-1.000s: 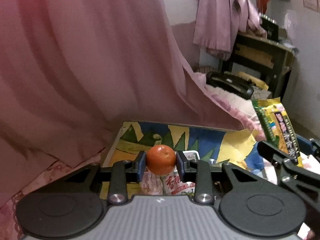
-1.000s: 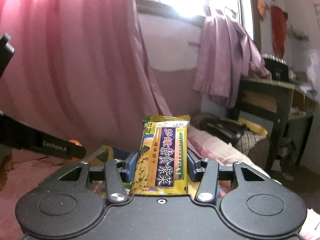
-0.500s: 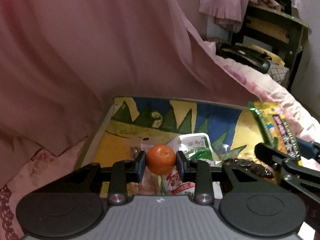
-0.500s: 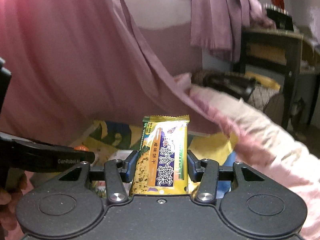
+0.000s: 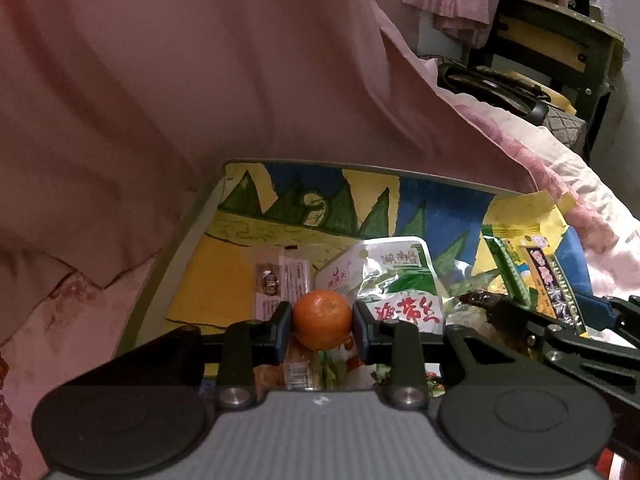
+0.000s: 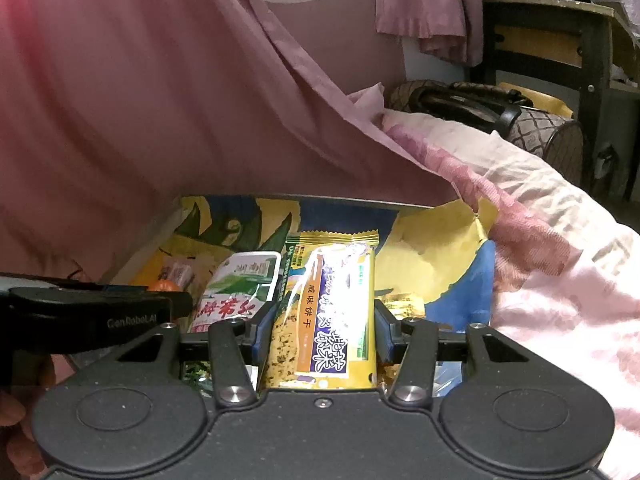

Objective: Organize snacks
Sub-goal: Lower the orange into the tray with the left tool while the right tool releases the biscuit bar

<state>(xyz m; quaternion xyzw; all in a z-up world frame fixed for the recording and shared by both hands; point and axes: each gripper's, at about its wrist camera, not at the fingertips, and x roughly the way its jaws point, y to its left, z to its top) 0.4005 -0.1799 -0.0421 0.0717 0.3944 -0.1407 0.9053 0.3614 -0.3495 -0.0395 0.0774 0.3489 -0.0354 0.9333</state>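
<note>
Left to right, then.
Far left: pink curtain fabric [image 5: 200, 100] hangs in folds, draping down over the back edge of the tray.
Tray: a shallow tray with a painted blue, yellow and green picture on its floor [image 5: 288, 208] lies on the bed, snacks lying in it.
Left hand-held gripper [image 5: 321, 320]: closed on a small round orange tangerine [image 5: 321, 319], one pad pressing each side; it hangs over the near part of the tray.
Beneath the tangerine: a small clear-wrapped snack packet with a brown label [image 5: 280, 284] lies flat on the tray floor, just beside a white and green foil pouch with red characters [image 5: 396, 280].
Right hand-held gripper [image 6: 322, 338]: clamped on a long yellow biscuit packet with a dark blue label [image 6: 332, 304], standing upright between the pads, above the tray's right half.
In the way: the white and green pouch sits directly under and between both grippers; in the right wrist view the left gripper's black arm crosses the left edge, a hand [image 6: 16, 432] partly visible behind it.
Right: a pink floral quilt [image 6: 560, 280] bunches against the tray's right rim.
Far right: a dark wooden desk [image 5: 560, 36] with a black handbag [image 6: 472, 108] below it.
</note>
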